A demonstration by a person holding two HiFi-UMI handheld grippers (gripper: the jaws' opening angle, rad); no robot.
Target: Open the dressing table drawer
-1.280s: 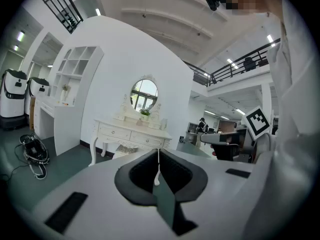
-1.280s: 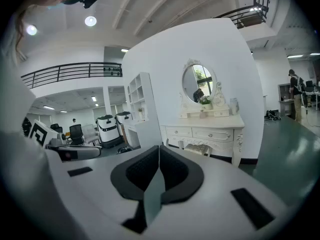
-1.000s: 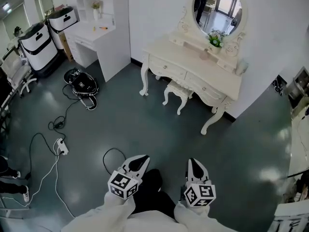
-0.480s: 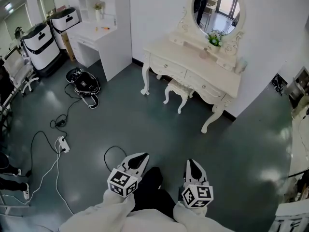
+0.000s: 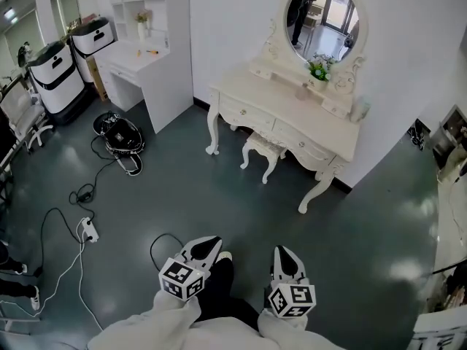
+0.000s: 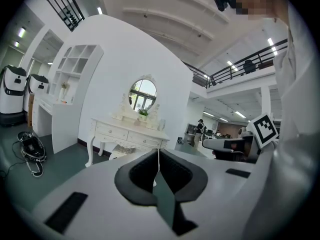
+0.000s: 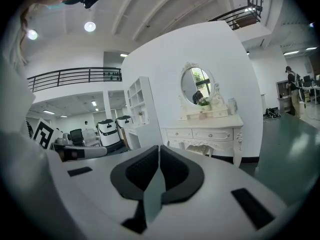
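Left tongs (image 5: 206, 245) low in the head view, near 7 o'clock, jaws pressed together with nothing between them, as the left gripper view shows plainly. Right tongs (image 5: 284, 255) just beside, near 5 o'clock, closed and empty in the same way. Both held out from white sleeves (image 5: 168, 323) and pointing toward 12 o'clock.

Dressing bench (image 5: 292, 108) at 1 o'clock, well apart from both tongs, standing against the white wall; cream colour, curved legs. In its front a left drawer (image 5: 248, 114) and a right drawer (image 5: 307, 149), both shut, fronts flush, with small knobs. Small stool (image 5: 260, 148) partly under the bench front, between the legs. Oval mirror (image 5: 322, 17) above the bench top, with a small plant (image 5: 317, 67) at its foot.

Only grey-green floor (image 5: 219, 195) between the tongs and the dressing bench.

At 11 o'clock a white side bench (image 5: 142, 57) with open shelves over it. At 10 o'clock two white-and-black machines (image 5: 55, 64). At 9 o'clock a black rounded thing (image 5: 120, 131) on the floor, kind not clear. At 8 o'clock a power strip (image 5: 88, 230) with cables trailing from it.
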